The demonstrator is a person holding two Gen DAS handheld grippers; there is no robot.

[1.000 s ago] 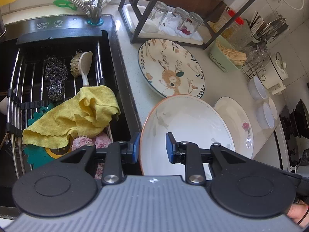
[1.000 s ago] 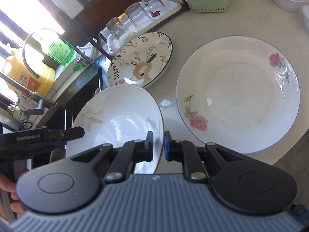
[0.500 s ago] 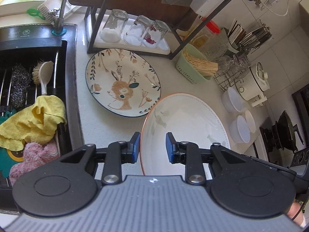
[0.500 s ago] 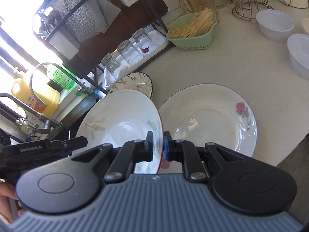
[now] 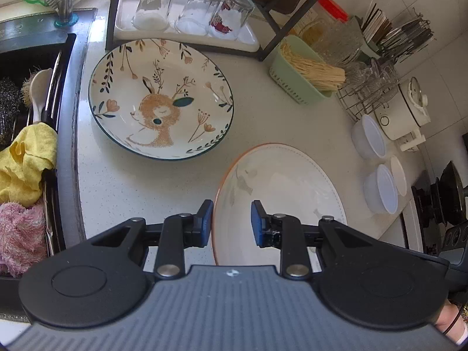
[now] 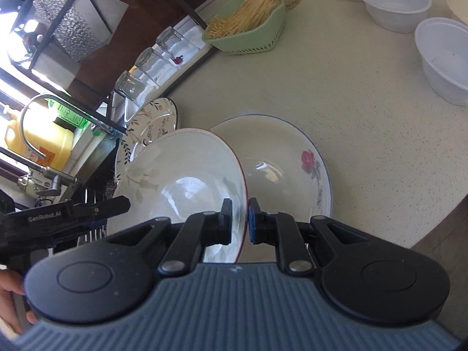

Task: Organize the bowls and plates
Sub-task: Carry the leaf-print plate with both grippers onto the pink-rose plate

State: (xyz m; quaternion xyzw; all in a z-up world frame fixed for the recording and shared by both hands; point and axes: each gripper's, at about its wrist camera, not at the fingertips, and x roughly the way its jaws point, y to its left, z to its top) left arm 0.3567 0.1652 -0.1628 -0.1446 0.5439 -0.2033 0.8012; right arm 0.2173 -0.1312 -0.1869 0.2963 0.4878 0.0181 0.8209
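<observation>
A white plate with an orange rim [image 5: 286,181] hangs tilted above the counter, held from both sides. My left gripper [image 5: 231,223] is shut on its near-left rim. My right gripper [image 6: 239,222] is shut tight on the opposite rim of the same plate [image 6: 181,181]. A rose-patterned plate [image 6: 292,169] lies on the counter right behind and partly under the held one; the left wrist view hides it. Further left, beside the sink, rests a deer-patterned plate [image 5: 161,99], whose edge [image 6: 152,120] also shows in the right wrist view.
Two white bowls [image 6: 395,3] [image 6: 444,58] stand at the counter's far right. A green basket of sticks [image 5: 304,76] and a tray of upturned glasses [image 5: 187,14] line the back. The sink [image 5: 63,134] with cloths is left, the stove [image 5: 444,199] right.
Both grippers have carried the orange-rimmed plate to the right, away from the sink and over the rose plate. The grips have not changed.
</observation>
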